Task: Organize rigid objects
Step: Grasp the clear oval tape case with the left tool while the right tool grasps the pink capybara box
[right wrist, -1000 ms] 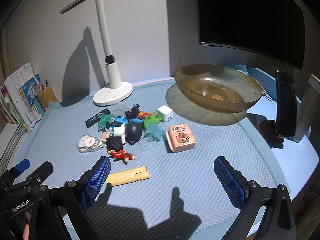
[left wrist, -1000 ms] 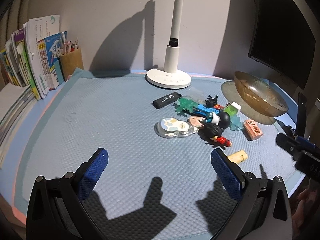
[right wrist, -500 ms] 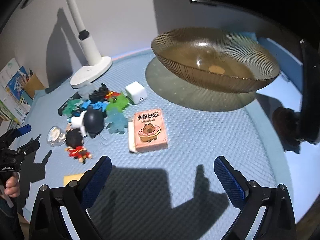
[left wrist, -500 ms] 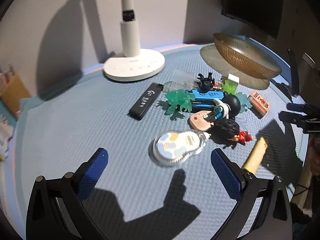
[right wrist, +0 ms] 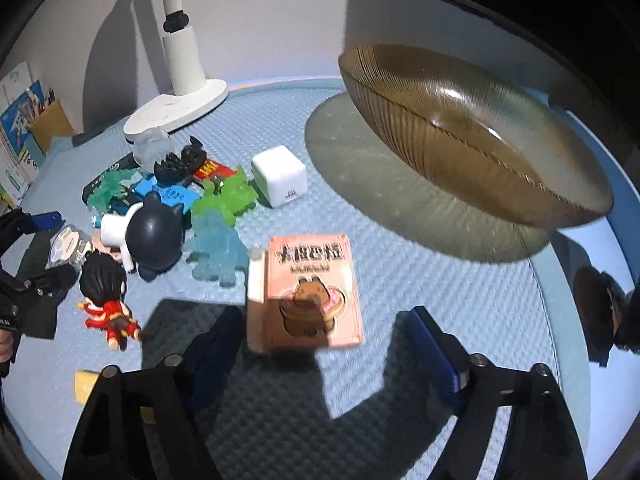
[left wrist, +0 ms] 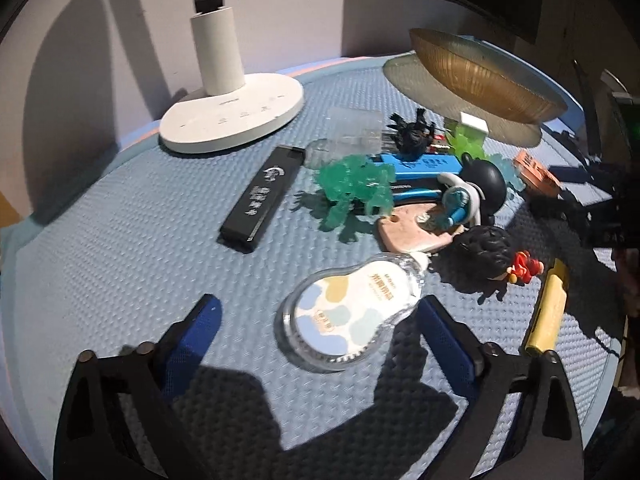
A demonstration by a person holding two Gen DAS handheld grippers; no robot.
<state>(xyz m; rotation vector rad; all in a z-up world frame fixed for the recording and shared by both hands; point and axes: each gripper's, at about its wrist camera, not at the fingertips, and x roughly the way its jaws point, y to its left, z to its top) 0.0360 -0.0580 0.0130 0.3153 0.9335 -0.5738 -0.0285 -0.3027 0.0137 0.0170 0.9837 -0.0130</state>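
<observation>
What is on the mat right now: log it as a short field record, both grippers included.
surface: blue textured mat
left gripper: open, around the clear blister pack
right gripper: open, around the pink box
bowl: amber ribbed bowl, empty, at the right
pile: black USB stick, green figure, white cube charger, red-suited doll
lamp: white lamp base, at the back
</observation>
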